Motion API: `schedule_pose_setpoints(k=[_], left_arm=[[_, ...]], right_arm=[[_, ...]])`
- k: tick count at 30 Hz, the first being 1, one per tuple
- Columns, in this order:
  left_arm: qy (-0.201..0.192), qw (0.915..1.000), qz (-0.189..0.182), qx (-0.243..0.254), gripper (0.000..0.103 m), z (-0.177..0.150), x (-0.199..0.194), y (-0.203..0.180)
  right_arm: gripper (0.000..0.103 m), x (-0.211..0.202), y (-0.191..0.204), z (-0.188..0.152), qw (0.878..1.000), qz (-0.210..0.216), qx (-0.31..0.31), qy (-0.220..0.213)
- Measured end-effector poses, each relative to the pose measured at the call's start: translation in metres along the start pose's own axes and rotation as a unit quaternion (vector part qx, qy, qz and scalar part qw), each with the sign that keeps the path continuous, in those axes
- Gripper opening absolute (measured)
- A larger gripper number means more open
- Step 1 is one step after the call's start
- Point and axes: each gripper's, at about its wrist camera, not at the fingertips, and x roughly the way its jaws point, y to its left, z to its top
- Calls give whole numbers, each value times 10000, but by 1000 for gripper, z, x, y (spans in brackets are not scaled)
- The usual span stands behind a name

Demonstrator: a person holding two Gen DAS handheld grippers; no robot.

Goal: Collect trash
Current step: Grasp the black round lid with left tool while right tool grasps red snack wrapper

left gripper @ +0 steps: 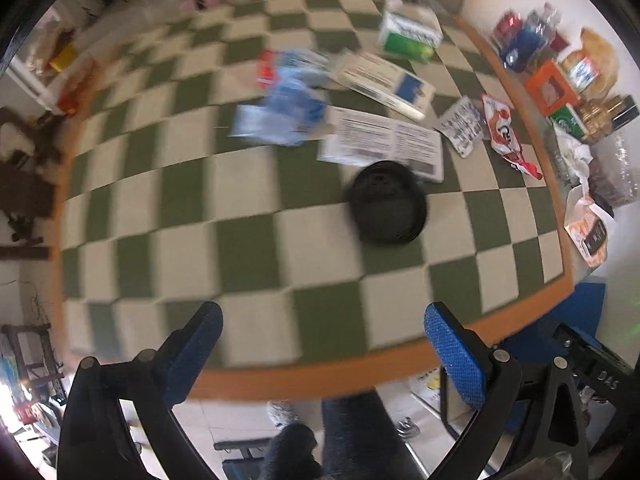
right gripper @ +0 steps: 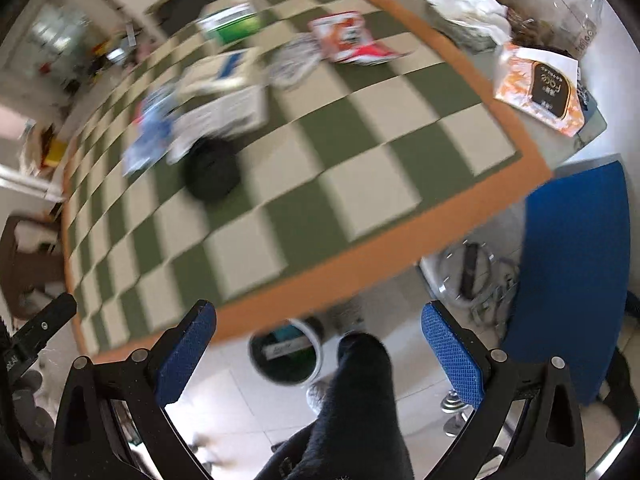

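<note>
**Litter spread on the checked cloth, both tongs wide and empty**

The trash lies on the green-and-cream checked tablecloth (left gripper: pixel 256 248), gathered past its middle. In the left wrist view a black round lid (left gripper: pixel 388 204) sits nearest, at about 1 o'clock from the left gripper (left gripper: pixel 324 344). Touching its far edge is a printed paper sheet (left gripper: pixel 384 142). At 11 o'clock from the lid lies a crumpled blue-and-white wrapper (left gripper: pixel 284 112), blurred. Beyond the sheet rests a flat white box with a blue patch (left gripper: pixel 384 80), and further off at 12 o'clock stands a green-and-white carton (left gripper: pixel 410 30). At 2 o'clock from the lid lie a small grey printed packet (left gripper: pixel 460 124) and, just beside it, a red-and-white wrapper (left gripper: pixel 506 132).

The left gripper's blue-padded fingers stand wide apart over the near edge of the cloth, holding nothing. The right gripper (right gripper: pixel 320 340) is likewise spread wide and empty, hanging past the table's orange border (right gripper: pixel 360 256). Below it on the tiled floor sits a white-rimmed bin (right gripper: pixel 286 354), beside the person's dark trouser leg (right gripper: pixel 360 400). At 3 o'clock is a blue chair (right gripper: pixel 572 272).
</note>
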Motion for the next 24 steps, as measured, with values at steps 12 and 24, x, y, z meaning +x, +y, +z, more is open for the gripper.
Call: schedule_pose_setpoints(k=[12, 24], left_arm=[[1253, 9921, 65, -83, 102, 70, 120, -60], [1096, 9932, 320, -216, 88, 82, 126, -60]], right_arm=[[103, 47, -48, 167, 9993, -290, 212, -30], [103, 143, 13, 277, 9896, -868, -1073, 417]])
